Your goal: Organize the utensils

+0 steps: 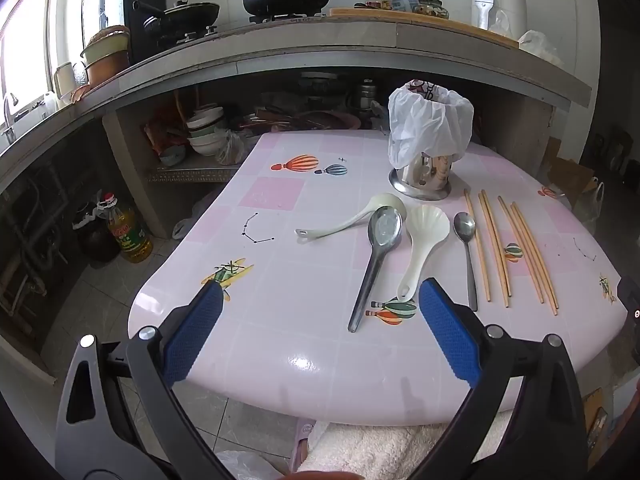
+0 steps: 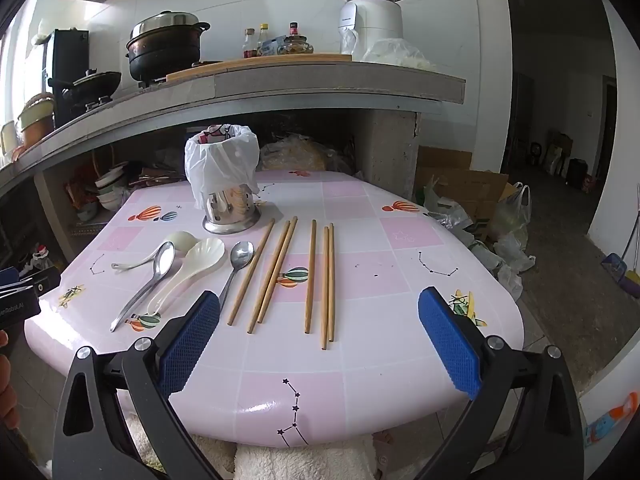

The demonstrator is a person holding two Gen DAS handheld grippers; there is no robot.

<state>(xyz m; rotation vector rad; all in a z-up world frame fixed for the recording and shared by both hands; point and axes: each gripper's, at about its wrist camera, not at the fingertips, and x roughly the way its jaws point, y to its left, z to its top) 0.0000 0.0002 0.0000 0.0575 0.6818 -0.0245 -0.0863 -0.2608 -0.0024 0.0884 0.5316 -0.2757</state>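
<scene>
On the pink table point(image 1: 304, 360) point(image 2: 360, 368) lie a white ladle point(image 1: 352, 218) point(image 2: 176, 244), a large steel spoon point(image 1: 374, 258) point(image 2: 148, 280), a white shell-shaped scoop point(image 1: 420, 244) point(image 2: 192, 268), a small steel spoon point(image 1: 468, 248) point(image 2: 236, 268) and several wooden chopsticks point(image 1: 508, 248) point(image 2: 288, 276). Behind them stands a steel utensil holder point(image 1: 424, 178) point(image 2: 230, 208) draped with a white plastic bag. My left gripper point(image 1: 320, 308) hovers open over the table's near edge. My right gripper point(image 2: 320, 316) hangs open above the chopsticks' near ends. Neither holds anything.
A concrete counter point(image 1: 320, 48) point(image 2: 304, 80) with pots, bottles and a white appliance runs behind the table. Bowls point(image 1: 206, 130) sit on the shelf beneath it. An oil bottle point(image 1: 130, 232) stands on the floor at left; bags and cardboard point(image 2: 492, 208) lie at right.
</scene>
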